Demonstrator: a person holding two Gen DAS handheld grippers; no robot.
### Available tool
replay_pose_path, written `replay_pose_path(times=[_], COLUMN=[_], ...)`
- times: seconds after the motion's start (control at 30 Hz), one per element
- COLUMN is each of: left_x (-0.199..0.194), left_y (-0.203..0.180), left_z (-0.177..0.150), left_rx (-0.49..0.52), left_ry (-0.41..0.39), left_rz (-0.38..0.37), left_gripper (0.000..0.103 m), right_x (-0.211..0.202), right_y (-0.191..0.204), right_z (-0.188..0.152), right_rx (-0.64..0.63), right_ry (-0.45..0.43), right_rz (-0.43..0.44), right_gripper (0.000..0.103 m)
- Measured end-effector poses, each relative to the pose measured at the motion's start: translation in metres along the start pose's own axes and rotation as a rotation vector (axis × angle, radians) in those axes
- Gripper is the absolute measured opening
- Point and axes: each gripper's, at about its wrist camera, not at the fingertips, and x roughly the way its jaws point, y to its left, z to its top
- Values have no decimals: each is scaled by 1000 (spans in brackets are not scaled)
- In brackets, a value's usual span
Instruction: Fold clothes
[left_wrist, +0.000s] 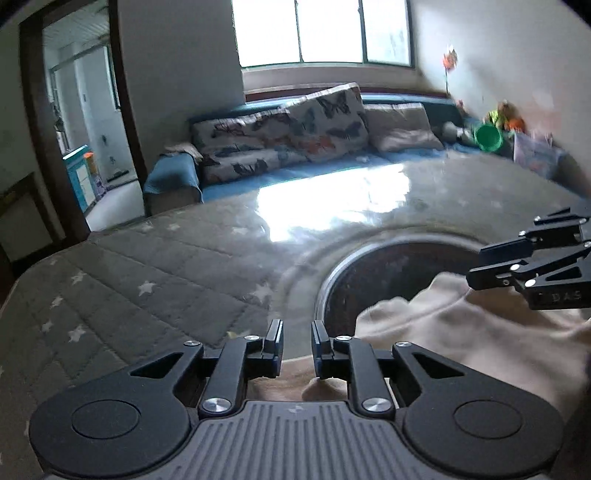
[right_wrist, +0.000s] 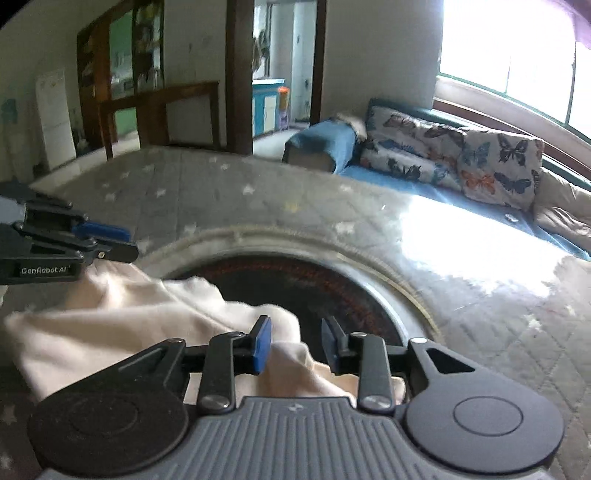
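A cream garment (left_wrist: 461, 332) lies crumpled on a grey star-quilted table, partly over a dark round inset; it also shows in the right wrist view (right_wrist: 122, 314). My left gripper (left_wrist: 297, 341) is open just above the garment's near edge, with nothing between its fingers. My right gripper (right_wrist: 297, 341) is open with a fold of the cream cloth lying between its blue-padded fingers (right_wrist: 263, 343). In the left wrist view the right gripper (left_wrist: 484, 266) hovers at the right over the garment. In the right wrist view the left gripper (right_wrist: 122, 243) sits at the left.
The grey quilted cover (left_wrist: 147, 277) surrounds a dark round inset (right_wrist: 314, 288) with a metal rim. A blue sofa with butterfly cushions (left_wrist: 314, 122) stands behind the table. A green bucket (left_wrist: 487, 136) and toys sit at the far right. A doorway (left_wrist: 85, 129) opens on the left.
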Motion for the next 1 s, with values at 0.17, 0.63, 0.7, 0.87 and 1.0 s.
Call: replay_pose_path(times=[0.17, 0.63, 0.7, 0.87, 1.0], left_x=[-44, -35, -38, -28, -12], left_y=[-13, 1, 6, 10, 5], left_z=[-7, -30, -28, -27, -27], left_rx=[-4, -57, -64, -73, -45], left_ry=[-49, 14, -9, -3, 18], left_rz=[-86, -62, -24, 0, -17], left_gripper=[18, 26, 25, 41, 12], right_x=[-30, -34, -37, -29, -27], right_y=[2, -30, -30, -28, -25], right_z=[-12, -43, -43, -49, -50], right_rx=[32, 149, 148, 156, 157], right_ry=[-15, 14, 1, 24, 22], right_rz=[66, -19, -19, -18, -13], right_gripper=[35, 35, 35, 35, 36])
